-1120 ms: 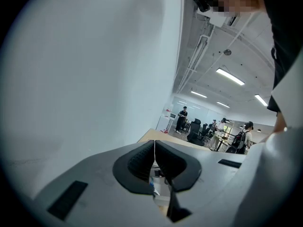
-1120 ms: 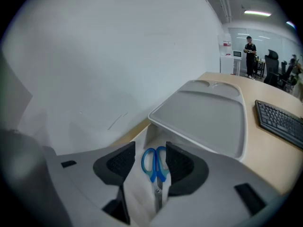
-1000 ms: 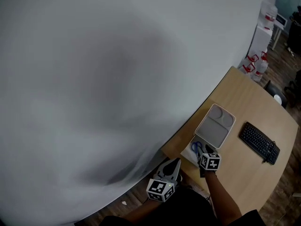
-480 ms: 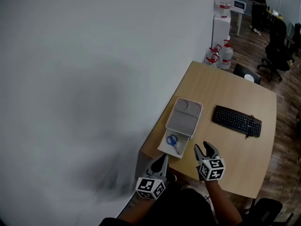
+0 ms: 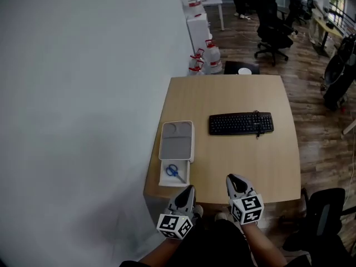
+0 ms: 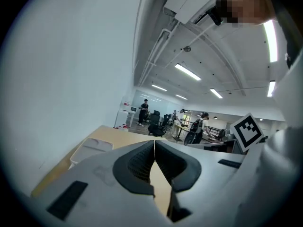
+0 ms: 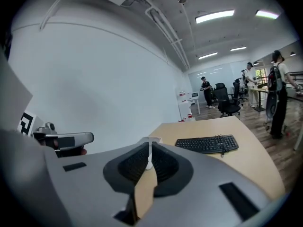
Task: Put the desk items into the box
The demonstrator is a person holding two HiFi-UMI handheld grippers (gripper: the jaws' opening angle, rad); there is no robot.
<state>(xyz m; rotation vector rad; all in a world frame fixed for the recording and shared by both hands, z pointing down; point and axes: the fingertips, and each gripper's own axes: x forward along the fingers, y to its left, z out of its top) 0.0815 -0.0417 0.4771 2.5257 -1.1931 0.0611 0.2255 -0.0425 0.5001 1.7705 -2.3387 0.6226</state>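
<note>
A white box point(image 5: 174, 174) sits at the desk's near left corner with blue-handled scissors point(image 5: 172, 171) inside. Its white lid point(image 5: 177, 140) lies just behind it and touches it. A black keyboard point(image 5: 241, 123) lies in the middle of the wooden desk point(image 5: 245, 160). My left gripper point(image 5: 189, 189) hangs at the desk's near edge, just right of the box, shut and empty. My right gripper point(image 5: 235, 178) is over the near edge. Its jaws have just been closing with nothing between them, and they meet in the right gripper view point(image 7: 149, 142).
A plain white wall point(image 5: 72, 93) runs along the desk's left side. Water bottles point(image 5: 203, 55) and a white cabinet point(image 5: 197, 24) stand beyond the far edge. Office chairs point(image 5: 272, 26) and people are farther back. A black chair point(image 5: 325, 204) is at the near right.
The head view has swung from the wall onto the whole desk. My right gripper has come away from the box to the near edge and closed. The left gripper shifted slightly right.
</note>
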